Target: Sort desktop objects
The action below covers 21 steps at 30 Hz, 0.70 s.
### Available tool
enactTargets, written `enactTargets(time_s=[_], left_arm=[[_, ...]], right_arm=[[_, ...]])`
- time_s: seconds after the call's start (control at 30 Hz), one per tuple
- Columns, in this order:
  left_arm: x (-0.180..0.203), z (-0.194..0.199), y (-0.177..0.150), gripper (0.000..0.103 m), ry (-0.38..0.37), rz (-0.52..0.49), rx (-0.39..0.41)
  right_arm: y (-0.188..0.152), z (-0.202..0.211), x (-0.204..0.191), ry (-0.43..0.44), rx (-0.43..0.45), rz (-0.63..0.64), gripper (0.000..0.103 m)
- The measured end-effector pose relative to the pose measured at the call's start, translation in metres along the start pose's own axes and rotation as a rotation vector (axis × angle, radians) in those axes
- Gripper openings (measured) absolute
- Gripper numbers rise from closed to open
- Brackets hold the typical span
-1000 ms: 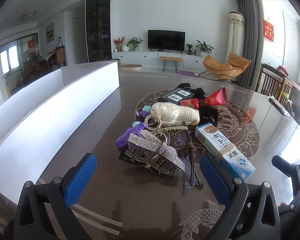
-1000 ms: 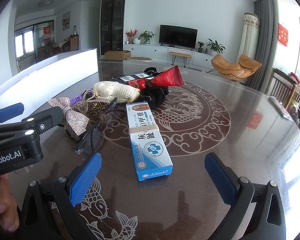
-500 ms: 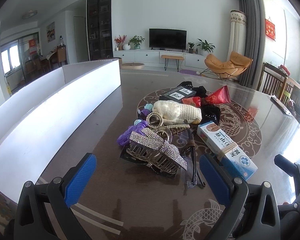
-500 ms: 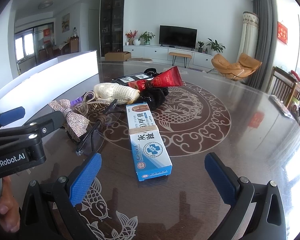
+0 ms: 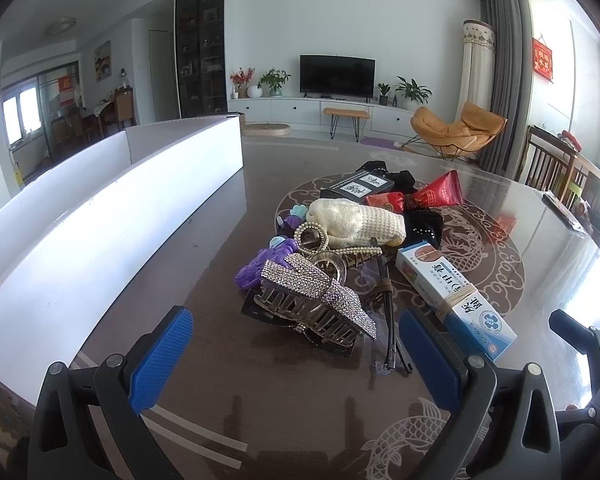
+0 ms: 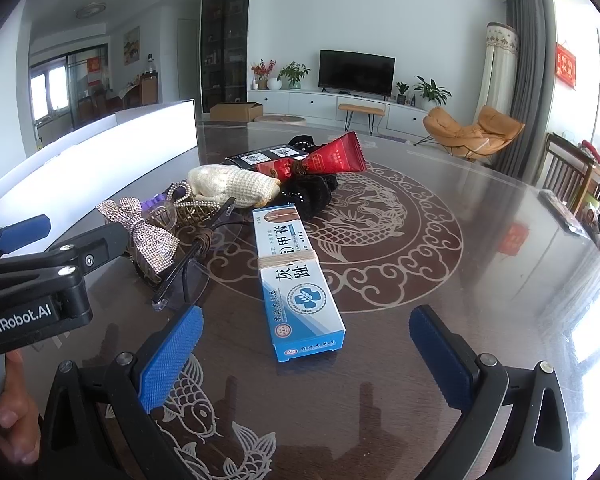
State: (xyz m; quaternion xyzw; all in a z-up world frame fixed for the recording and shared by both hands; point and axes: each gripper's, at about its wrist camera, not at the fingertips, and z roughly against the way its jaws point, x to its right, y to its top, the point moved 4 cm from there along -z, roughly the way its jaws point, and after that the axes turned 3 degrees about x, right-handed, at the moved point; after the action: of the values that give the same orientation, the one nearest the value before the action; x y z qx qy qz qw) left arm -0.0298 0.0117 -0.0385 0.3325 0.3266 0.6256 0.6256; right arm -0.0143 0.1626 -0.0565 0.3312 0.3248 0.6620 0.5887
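Dark brown table (image 5: 204, 240) with a pale dragon-and-fish pattern, heaped near the middle with the small things to sort. Long white bin (image 5: 100, 240) along its left edge, well apart from the heap.

Little changed over the last second. Left gripper (image 5: 293, 320) nudged slightly closer to the heap, blue pads spread wide, nothing between them, lined up on the sparkly hair clip (image 5: 316, 300) at the near edge of the heap. Right gripper (image 6: 306, 316) barely shifted, likewise spread wide and empty, aimed at the blue-and-white box (image 6: 296, 276) lying flat just ahead. Nothing lifted or moved on the table. Judged from that: sorting not yet begun, both tools closing in for a first pick.

Further back in the heap: cream knitted pouch (image 5: 356, 222), flat black box (image 5: 358, 188), red tube (image 5: 440, 194), black glasses (image 5: 388, 312) between clip and blue-and-white box, purple clip (image 5: 260, 264) touching the sparkly one.

Writing, biggest first: "GenRobot.AI" in white on the left gripper's body, seen from the right wrist. Large blue Chinese characters on the blue-and-white box, readable as 灰趾 and 甲膏, above a round blue emblem, with a band round the middle. White labels on the black box and print on the red tube too small to read.
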Motion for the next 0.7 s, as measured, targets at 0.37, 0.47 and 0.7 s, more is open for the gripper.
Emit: enactTargets(time_s=[0.37, 0.47, 0.7], left_arm=[[-0.062, -0.007, 0.004, 0.103, 0.148, 0.209, -0.014], [-0.061, -0.011, 0.002, 0.103, 0.151, 0.204, -0.028], [-0.049, -0.028, -0.008, 0.103, 0.062, 0.198, -0.123]], right_arm=[[-0.003, -0.008, 0.004, 0.057, -0.050, -0.029, 0.103], [-0.003, -0.016, -0.003, 0.116, -0.092, 0.008, 0.103], [0.002, -0.050, 0.004, 0.121, -0.210, 0.057, 0.103]])
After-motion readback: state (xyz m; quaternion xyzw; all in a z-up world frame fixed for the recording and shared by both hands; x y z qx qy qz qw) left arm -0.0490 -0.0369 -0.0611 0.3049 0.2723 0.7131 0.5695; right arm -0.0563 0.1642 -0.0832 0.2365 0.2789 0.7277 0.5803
